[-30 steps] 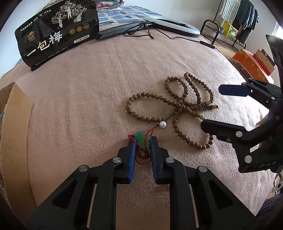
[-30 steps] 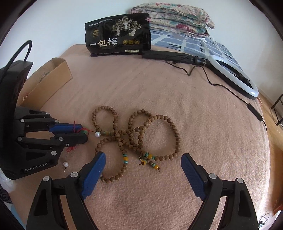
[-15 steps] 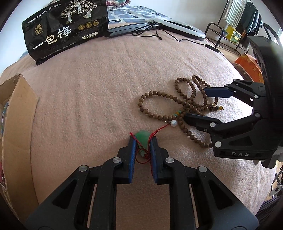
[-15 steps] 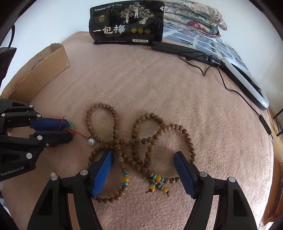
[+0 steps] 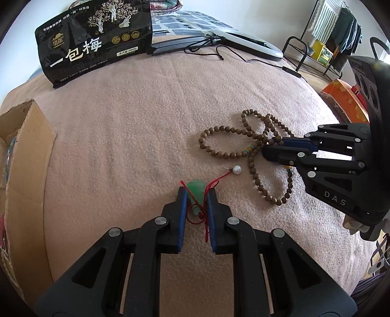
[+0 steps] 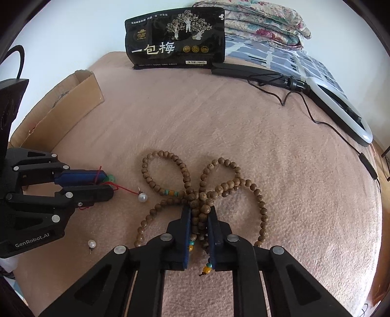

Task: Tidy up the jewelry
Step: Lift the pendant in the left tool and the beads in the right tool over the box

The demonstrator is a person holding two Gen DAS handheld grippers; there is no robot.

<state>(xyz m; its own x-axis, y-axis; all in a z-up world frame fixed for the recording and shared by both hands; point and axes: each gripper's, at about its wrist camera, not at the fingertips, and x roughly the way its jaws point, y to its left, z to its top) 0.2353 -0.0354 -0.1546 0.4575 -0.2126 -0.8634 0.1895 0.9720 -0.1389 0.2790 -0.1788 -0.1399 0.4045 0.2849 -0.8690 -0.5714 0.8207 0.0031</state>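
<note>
My left gripper (image 5: 197, 192) is shut on a green jade pendant (image 5: 197, 189) with a red cord; it also shows in the right wrist view (image 6: 108, 182). A pearl earring (image 5: 237, 169) lies by the cord's end, touching the blanket. My right gripper (image 6: 198, 213) is shut on the crossing of a long wooden bead necklace (image 6: 185, 175), whose loops spread on the pink blanket; the necklace also shows in the left wrist view (image 5: 219, 129). A second pearl earring (image 6: 92, 243) lies loose near the left gripper.
A cardboard box (image 6: 61, 109) stands at the left edge of the bed. A black snack bag (image 6: 175, 41), a ring light (image 6: 341, 109) with its cable and folded quilts (image 6: 263, 19) lie at the back. An orange box (image 5: 343, 102) is off the right side.
My right gripper moved in over the bead necklace and shut on its crossing. My left gripper pulled the pendant back to the left, drawing the red cord and the pearl away from the beads.
</note>
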